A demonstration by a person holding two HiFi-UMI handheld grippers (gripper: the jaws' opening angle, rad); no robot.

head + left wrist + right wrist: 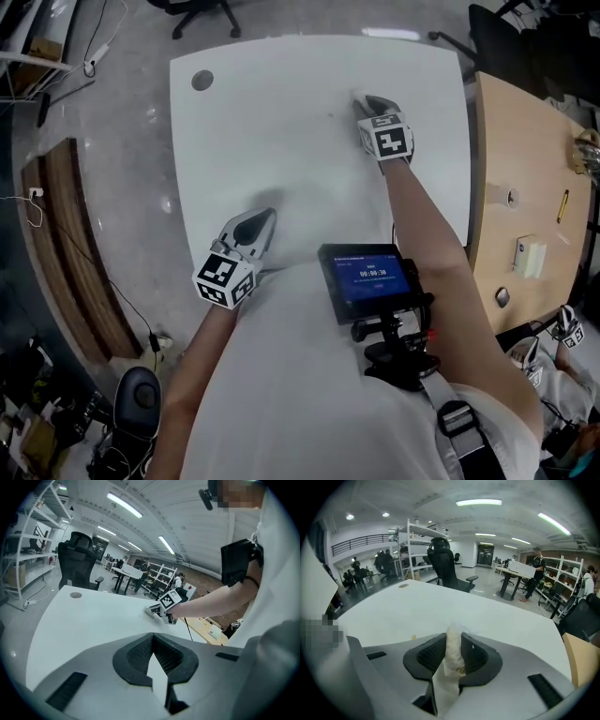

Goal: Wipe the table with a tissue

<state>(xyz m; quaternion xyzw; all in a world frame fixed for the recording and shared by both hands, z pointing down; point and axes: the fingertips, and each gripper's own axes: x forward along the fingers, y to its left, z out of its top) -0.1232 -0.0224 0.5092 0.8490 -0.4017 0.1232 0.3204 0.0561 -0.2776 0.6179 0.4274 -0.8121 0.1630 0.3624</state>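
Observation:
A white table (281,122) fills the head view. Far on its right side, my right gripper (372,101) is shut on a crumpled white tissue (360,97) whose tip rests on the tabletop. In the right gripper view the tissue (452,656), with a yellowish stain, is pinched upright between the dark pads (473,656). A small yellowish speck (413,637) lies on the table beside it. My left gripper (265,217) rests at the near edge, its jaws slightly apart with nothing between them; the bare table (84,620) shows through the gap. The left gripper view also shows the right gripper (157,611) across the table.
A grey round grommet (202,80) sits in the table's far left corner. A wooden desk (525,187) with small items adjoins the right side. A black office chair (443,564) stands beyond the far edge. A screen device (370,281) hangs on the person's chest.

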